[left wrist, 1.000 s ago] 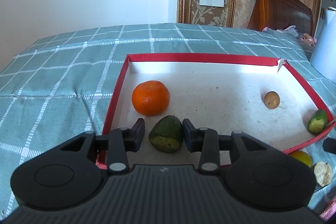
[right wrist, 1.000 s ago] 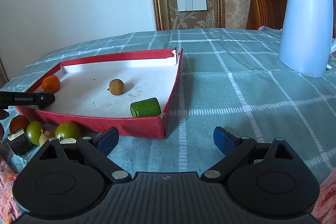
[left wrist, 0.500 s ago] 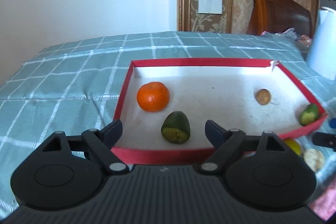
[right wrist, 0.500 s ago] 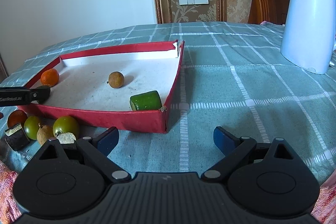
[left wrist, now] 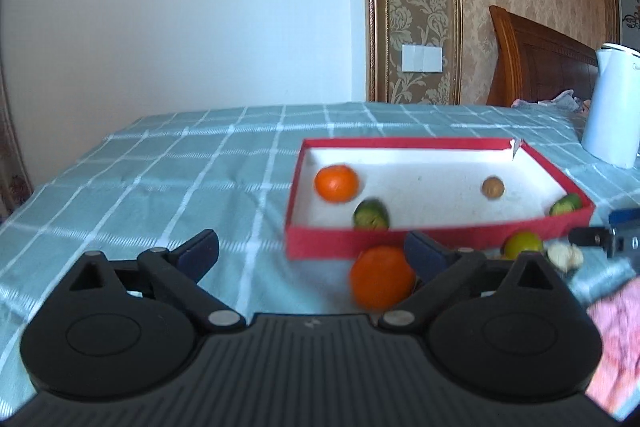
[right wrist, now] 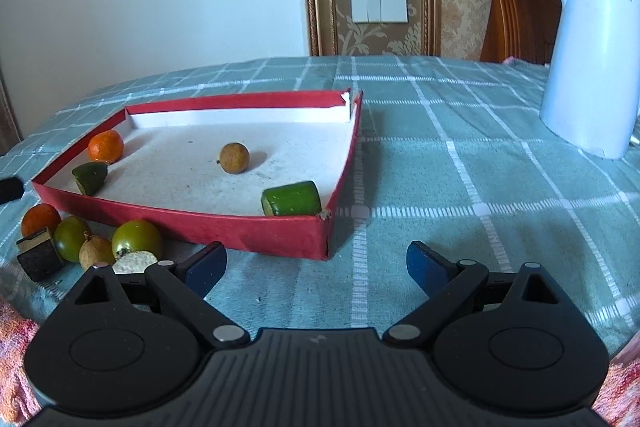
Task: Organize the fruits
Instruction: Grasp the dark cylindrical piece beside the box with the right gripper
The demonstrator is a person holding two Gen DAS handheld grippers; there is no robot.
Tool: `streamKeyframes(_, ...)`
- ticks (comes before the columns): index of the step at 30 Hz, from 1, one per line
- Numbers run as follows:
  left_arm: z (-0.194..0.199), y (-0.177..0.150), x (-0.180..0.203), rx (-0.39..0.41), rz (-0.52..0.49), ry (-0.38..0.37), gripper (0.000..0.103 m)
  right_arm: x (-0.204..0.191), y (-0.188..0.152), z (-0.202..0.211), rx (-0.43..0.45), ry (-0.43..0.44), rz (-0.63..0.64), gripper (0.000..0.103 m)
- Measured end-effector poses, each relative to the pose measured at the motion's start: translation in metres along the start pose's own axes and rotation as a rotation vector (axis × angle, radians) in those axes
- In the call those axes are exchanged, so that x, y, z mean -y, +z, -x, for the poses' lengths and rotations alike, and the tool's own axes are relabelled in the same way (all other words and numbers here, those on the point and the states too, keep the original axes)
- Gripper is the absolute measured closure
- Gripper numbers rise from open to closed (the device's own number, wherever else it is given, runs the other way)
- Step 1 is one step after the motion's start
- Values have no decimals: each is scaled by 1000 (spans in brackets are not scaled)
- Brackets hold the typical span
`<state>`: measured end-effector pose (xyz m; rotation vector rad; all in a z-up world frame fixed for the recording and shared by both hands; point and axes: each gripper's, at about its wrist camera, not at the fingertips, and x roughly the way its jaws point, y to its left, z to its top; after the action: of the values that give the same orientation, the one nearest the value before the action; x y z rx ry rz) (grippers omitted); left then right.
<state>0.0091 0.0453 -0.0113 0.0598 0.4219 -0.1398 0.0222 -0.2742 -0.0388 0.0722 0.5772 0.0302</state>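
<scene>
Left wrist view: left hand-held gripper (left wrist: 312, 251) jaws opening, nothing between them, outside red cardboard tray (left wrist: 432, 233). Judged step: between placements; next, centre jaws on loose orange (left wrist: 382, 277) on table. In tray: glossy orange, cut green piece (left wrist: 371, 214), brown longan. Right hand-held gripper (right wrist: 316, 269) released, empty.

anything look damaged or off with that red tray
Yes: the red tray has a torn far right corner, its white lining peeling away from the wall. Its white floor also looks smudged.
</scene>
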Motion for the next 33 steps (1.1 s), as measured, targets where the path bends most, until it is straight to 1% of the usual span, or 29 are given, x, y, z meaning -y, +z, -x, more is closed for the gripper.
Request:
streamKeyframes(3, 0, -10, -10, -37, 16, 2, 4, -4, -1, 3, 10, 27, 17, 6)
streamKeyframes(5, -3, -15, -14, -60, 24, 15, 3, -6, -2, 8, 26, 71, 23, 6)
streamKeyframes(6, -6, -15, -18, -86, 40, 5, 3, -7, -2, 11, 29, 98, 24, 6)
streamKeyframes(10, -15, -17, -31, -135, 114, -34, 1, -14, -7, 24, 65, 176, 41, 6)
streamKeyframes(12, -19, -19, -37, -169, 146, -41, 0, -19, -9, 29, 83, 200, 61, 6)
streamKeyframes(14, -21, -20, -41, -184, 163, -49, 0, -26, -11, 32, 93, 223, 91, 6)
streamKeyframes(16, -24, -20, -38, -196, 154, -41, 0, -32, -12, 35, 100, 249, 115, 6)
streamKeyframes(19, -26, -20, -29, -216, 103, -8, 0, -42, -15, 41, 98, 293, 139, 6)
streamKeyframes(21, -28, -21, -23, -228, 70, 12, 0, -51, -18, 41, 83, 307, 163, 6)
streamKeyframes(25, -27, -21, -28, -220, 94, -3, 0, -69, -24, 36, 52, 302, 223, 6)
streamKeyframes(27, -25, -21, -30, -214, 109, -13, 0, -74, -24, 35, 61, 298, 216, 6)
streamKeyframes(29, -25, -21, -30, -214, 111, -14, 0, -77, -22, 34, 62, 313, 185, 7)
streamKeyframes(31, -26, -20, -31, -215, 109, -13, 0, -82, -21, 29, 42, 315, 175, 13)
streamKeyframes(32, -26, -20, -31, -215, 109, -13, 0, -84, -21, 26, 25, 312, 182, 22)
streamKeyframes(33, -25, -20, -31, -215, 111, -15, 0, -87, -21, 22, 2, 307, 189, 34)
